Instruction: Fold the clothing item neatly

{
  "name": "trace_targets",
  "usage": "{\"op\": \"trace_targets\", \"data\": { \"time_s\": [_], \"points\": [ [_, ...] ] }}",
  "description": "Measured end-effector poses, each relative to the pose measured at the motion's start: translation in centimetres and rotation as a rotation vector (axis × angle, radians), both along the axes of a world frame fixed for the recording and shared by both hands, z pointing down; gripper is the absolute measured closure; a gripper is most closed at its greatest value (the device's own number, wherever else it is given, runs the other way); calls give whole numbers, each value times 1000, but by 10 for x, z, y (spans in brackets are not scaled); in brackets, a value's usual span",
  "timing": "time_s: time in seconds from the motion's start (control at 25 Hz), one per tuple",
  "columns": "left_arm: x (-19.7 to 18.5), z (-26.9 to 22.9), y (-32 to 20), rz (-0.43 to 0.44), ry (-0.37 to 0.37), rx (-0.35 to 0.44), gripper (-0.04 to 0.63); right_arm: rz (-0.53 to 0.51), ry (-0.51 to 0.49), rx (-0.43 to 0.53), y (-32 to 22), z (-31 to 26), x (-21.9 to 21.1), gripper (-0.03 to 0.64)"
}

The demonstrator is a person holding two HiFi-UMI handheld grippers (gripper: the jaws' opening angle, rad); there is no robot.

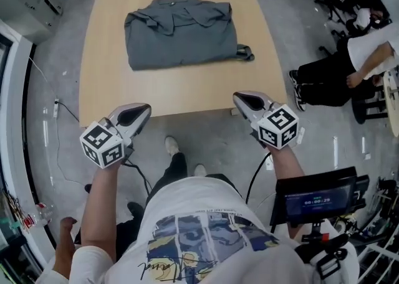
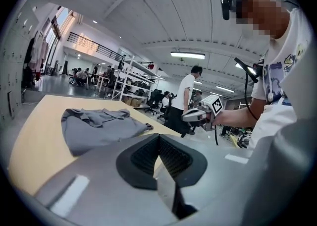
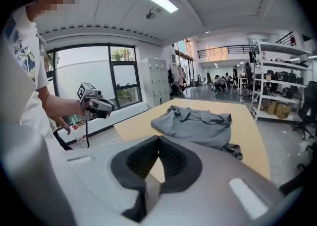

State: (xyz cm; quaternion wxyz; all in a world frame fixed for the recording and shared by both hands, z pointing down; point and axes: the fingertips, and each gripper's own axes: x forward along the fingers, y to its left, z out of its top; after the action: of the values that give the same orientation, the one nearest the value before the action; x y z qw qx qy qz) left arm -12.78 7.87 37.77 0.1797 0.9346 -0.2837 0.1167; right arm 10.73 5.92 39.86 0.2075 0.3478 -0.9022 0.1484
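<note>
Grey-shelled left tongs [image 1: 142,112] and right tongs [image 1: 243,99] are both fully closed and empty. They are held at the near edge of the wooden bench [image 1: 187,89], one toward each near corner. The grey shirt [image 1: 181,30] lies folded toward the far edge, well apart from both.

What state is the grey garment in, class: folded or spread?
Folded: the grey garment lies as a compact, layered rectangle on the table.

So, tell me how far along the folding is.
Done: the grey shirt lies folded in a rectangle on the table. In hand: nothing; the left gripper and right gripper are shut, empty, off the near edge. Left: perhaps tucking in the loose end at its right.
</note>
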Motion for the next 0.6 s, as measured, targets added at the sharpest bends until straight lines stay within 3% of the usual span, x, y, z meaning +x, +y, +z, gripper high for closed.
{"op": "trace_targets", "data": {
  "time_s": [0.24, 0.6],
  "points": [
    [44, -1, 69, 28, 1, 13, 589, -65, 9, 44, 68, -8, 4, 614],
    [63, -9, 176, -9, -9, 19, 589, -143, -1, 98, 171, -19, -3, 614]
  ]
}}
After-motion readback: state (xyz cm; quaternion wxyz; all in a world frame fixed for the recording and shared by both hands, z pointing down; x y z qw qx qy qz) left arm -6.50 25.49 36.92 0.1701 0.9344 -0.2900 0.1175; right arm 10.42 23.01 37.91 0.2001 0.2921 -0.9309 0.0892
